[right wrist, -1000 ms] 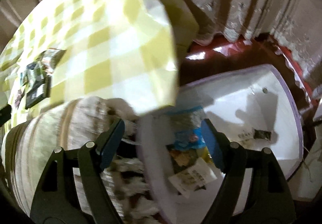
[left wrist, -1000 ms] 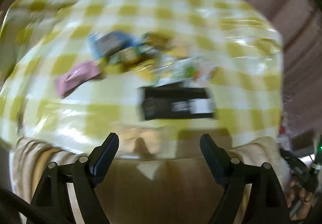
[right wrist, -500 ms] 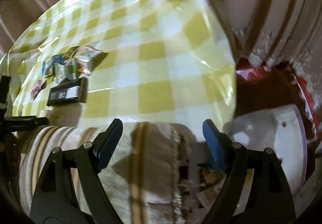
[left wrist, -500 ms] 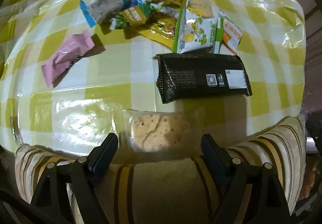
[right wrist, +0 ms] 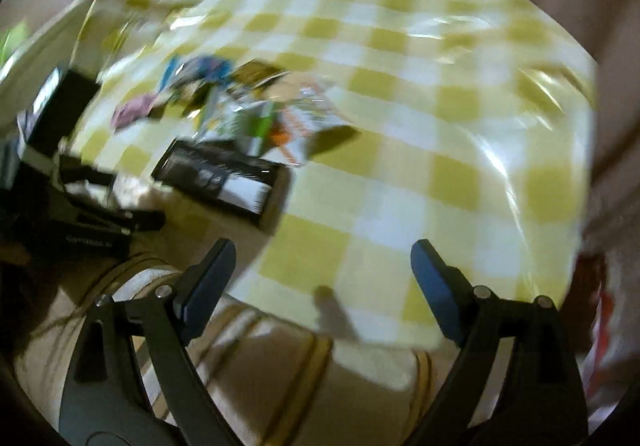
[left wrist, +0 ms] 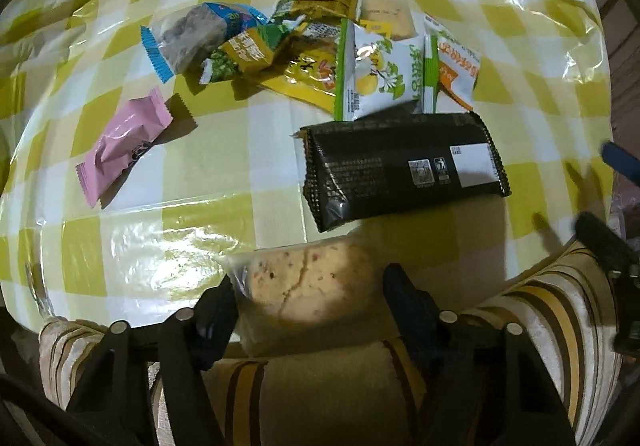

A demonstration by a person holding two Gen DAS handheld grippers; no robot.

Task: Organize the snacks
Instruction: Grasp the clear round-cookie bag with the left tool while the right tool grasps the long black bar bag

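A biscuit in a clear wrapper (left wrist: 308, 290) lies at the near edge of the yellow checked table (left wrist: 192, 205). My left gripper (left wrist: 310, 300) points down over it; its jaws are closing with the biscuit between them, the left pad at the wrapper's end and the right pad just clear of it. Beyond lie a black packet (left wrist: 404, 169), a pink packet (left wrist: 124, 141), a blue-ended packet (left wrist: 192, 33) and a heap of yellow, green and orange packets (left wrist: 360, 65). My right gripper (right wrist: 322, 278) hangs over the table's near edge, jaws opening, nothing between them. Its view is blurred; the black packet (right wrist: 224, 177) shows left of centre.
A striped cushion (left wrist: 320, 386) runs along the table's front edge under both grippers. In the left wrist view the right gripper's finger (left wrist: 620, 161) pokes in at the right edge. The left gripper (right wrist: 100, 221) shows dark at the left of the right wrist view. Something red (right wrist: 600, 286) sits past the table's right corner.
The left gripper came down and closer to the wrapped biscuit and its jaws narrowed around it. The right gripper swung from a white bin on the floor over to the table, jaws wider.
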